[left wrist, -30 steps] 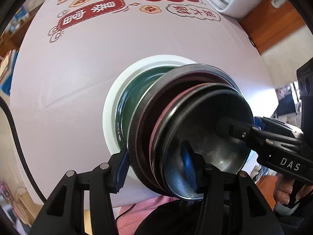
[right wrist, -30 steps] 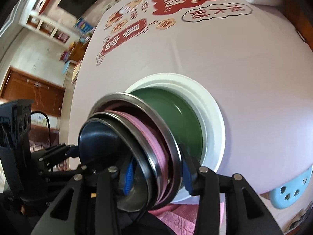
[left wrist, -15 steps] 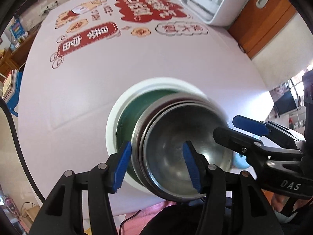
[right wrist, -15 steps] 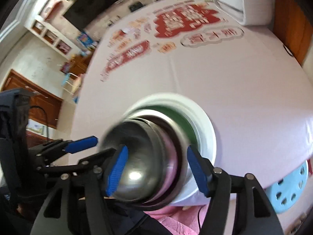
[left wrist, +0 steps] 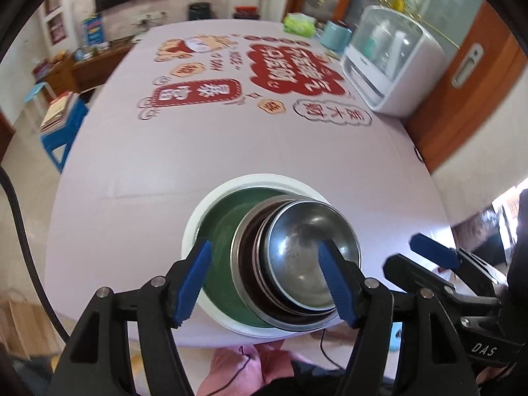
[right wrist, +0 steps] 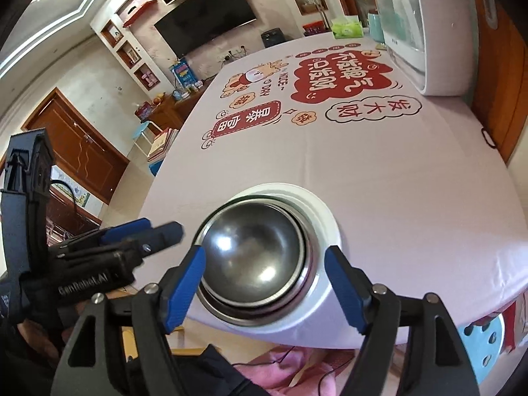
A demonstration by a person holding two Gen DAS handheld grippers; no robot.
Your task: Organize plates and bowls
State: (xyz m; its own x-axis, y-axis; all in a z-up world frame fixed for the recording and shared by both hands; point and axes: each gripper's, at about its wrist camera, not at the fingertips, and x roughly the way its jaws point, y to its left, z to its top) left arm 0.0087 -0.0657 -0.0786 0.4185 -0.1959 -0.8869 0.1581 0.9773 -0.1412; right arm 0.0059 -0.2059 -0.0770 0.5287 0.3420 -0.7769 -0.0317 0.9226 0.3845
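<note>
Steel bowls [left wrist: 303, 257] nested on white plate [left wrist: 264, 181]

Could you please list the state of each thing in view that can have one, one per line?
Steel bowl: upright, nested on top of the stack.
Second steel bowl: upright, nested under it, in the green plate.
Green plate: resting in the white plate.
White plate: flat on the table, at its near edge.
Left gripper: jaws opening, holding nothing.
Right gripper: jaws opening, holding nothing.
</note>
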